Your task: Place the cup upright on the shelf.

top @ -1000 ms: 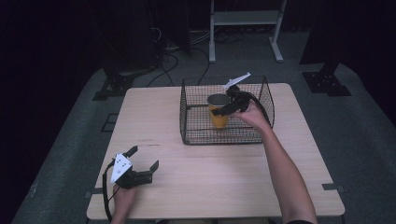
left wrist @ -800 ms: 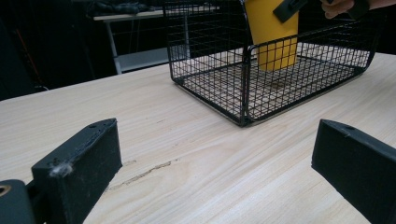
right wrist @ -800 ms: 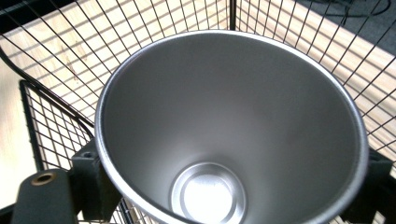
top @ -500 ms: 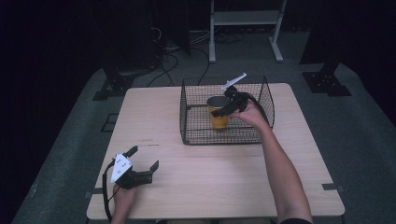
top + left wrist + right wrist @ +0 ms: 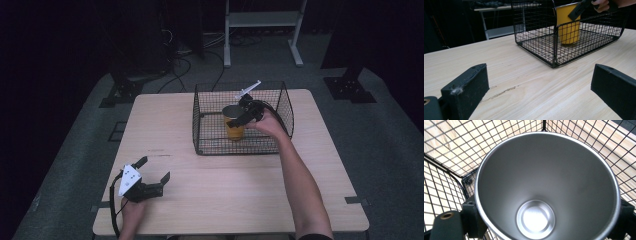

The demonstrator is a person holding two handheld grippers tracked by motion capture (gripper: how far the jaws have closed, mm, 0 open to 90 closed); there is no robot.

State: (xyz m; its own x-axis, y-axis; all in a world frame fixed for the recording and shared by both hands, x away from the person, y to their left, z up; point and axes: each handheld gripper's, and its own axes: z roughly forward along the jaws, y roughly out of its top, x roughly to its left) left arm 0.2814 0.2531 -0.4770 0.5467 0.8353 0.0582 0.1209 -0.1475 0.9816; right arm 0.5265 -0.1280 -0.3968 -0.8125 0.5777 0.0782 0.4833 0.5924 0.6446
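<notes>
High view: the yellow cup (image 5: 234,126) was kept in the wire basket (image 5: 205,145), basically unmoved, clamped by the right gripper (image 5: 243,116) at 3 o'clock.

Left gripper view: left gripper (image 5: 537,92) was left spread apart over the bench (image 5: 524,85).

Right gripper view: cup interior, rim pinched, so probably just lowered in, release pending.

The left gripper (image 5: 152,170) rests low at the near left, jaws spread wide, held by the left hand (image 5: 131,212). The right arm (image 5: 300,180) stretches forward, its right gripper (image 5: 239,119) clamped shut.

You face a dark room: grey carpet floor (image 5: 75,150), tangled cables (image 5: 175,42), a white rack (image 5: 262,20) behind your wooden counter (image 5: 240,195).
</notes>
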